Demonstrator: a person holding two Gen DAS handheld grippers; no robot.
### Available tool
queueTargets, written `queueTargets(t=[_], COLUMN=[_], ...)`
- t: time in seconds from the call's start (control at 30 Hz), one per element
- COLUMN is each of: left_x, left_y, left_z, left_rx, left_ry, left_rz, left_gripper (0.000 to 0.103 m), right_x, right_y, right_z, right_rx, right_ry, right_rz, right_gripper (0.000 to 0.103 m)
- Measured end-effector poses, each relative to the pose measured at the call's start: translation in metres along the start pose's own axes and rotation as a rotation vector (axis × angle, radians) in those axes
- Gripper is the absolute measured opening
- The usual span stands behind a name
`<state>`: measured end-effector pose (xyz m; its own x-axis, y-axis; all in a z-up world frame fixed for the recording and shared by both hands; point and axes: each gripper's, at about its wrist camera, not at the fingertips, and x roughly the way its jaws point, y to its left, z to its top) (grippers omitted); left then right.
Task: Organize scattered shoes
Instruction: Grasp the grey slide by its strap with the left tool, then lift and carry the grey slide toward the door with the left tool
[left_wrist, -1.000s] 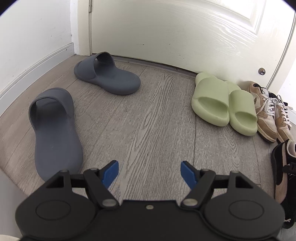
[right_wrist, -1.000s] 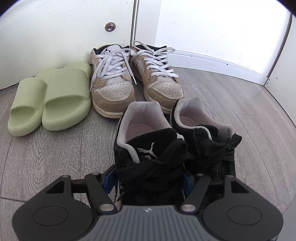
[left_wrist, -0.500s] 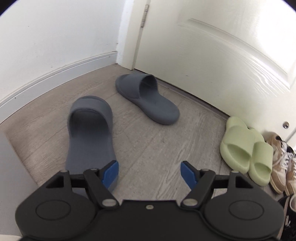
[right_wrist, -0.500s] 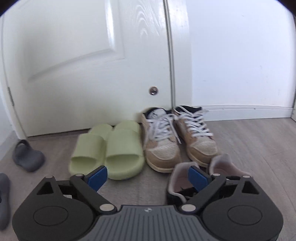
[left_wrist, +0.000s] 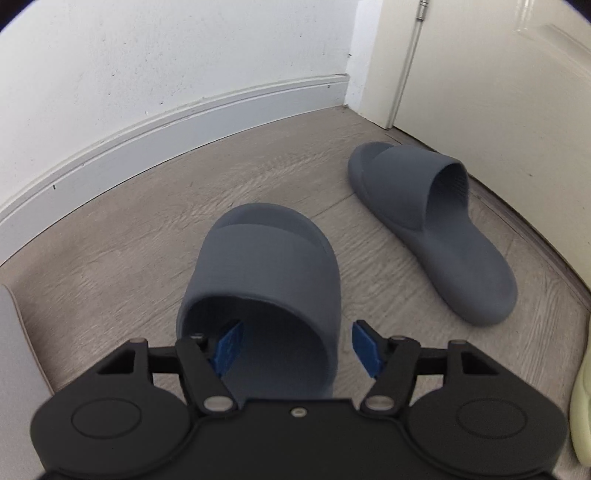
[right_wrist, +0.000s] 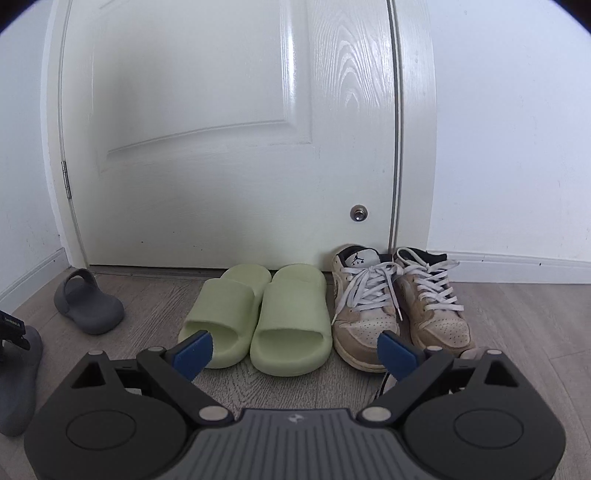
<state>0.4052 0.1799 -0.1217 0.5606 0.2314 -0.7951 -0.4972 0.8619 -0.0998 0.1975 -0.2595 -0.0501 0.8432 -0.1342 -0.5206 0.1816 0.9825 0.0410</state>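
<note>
In the left wrist view my left gripper is open, its left pad inside the foot opening of a dark grey slide and its right pad outside that slide's right wall. The second grey slide lies farther right, near the door. In the right wrist view my right gripper is open and empty above the floor. Beyond it a pair of green slides and a pair of beige laced sneakers stand side by side against the door. Both grey slides show at the left.
A white door and white baseboard bound the grey wood floor. A green slide's edge shows at the far right of the left wrist view. A black sneaker's rim peeks behind my right finger.
My left gripper swung left and moved onto the near grey slide, straddling its right wall. My right gripper let go of the black sneaker, opened, and rose back from it.
</note>
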Motion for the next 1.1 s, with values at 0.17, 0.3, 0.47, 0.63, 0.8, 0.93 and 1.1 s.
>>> queueTargets(t=[0.17, 0.3, 0.47, 0.63, 0.8, 0.93, 1.1], left_x=[0.011, -0.003, -0.031, -0.060, -0.086, -0.113, -0.140], left_y=[0.011, -0.006, -0.028, -0.080, -0.137, -0.176, -0.214], left_z=[0.002, -0.011, -0.048, -0.117, -0.168, -0.214, -0.256], left_rx=[-0.126, -0.093, -0.185, -0.071, 0.060, 0.170, 0.373], left_ry=[-0.024, 0.018, 0.128, 0.189, 0.245, 0.227, 0.237], left_rz=[-0.134, -0.152, -0.263, -0.378, -0.477, -0.508, -0.575], left_gripper=[0.016, 0.011, 0.010, 0.010, 0.010, 0.010, 0.024], right_x=[0.001, 0.001, -0.001, -0.006, -0.010, -0.013, -0.014], right_y=[0.015, 0.026, 0.026, 0.020, 0.007, -0.007, -0.027], right_z=[-0.002, -0.004, -0.001, 0.003, 0.009, 0.013, 0.017], right_rx=[-0.107, -0.178, -0.159, -0.116, -0.040, 0.001, 0.080], right_ry=[-0.013, -0.020, -0.031, -0.046, -0.064, -0.081, -0.085], right_rz=[0.022, 0.032, 0.040, 0.041, 0.038, 0.015, -0.007], right_gripper=[0.096, 0.096, 0.096, 0.096, 0.096, 0.096, 0.096])
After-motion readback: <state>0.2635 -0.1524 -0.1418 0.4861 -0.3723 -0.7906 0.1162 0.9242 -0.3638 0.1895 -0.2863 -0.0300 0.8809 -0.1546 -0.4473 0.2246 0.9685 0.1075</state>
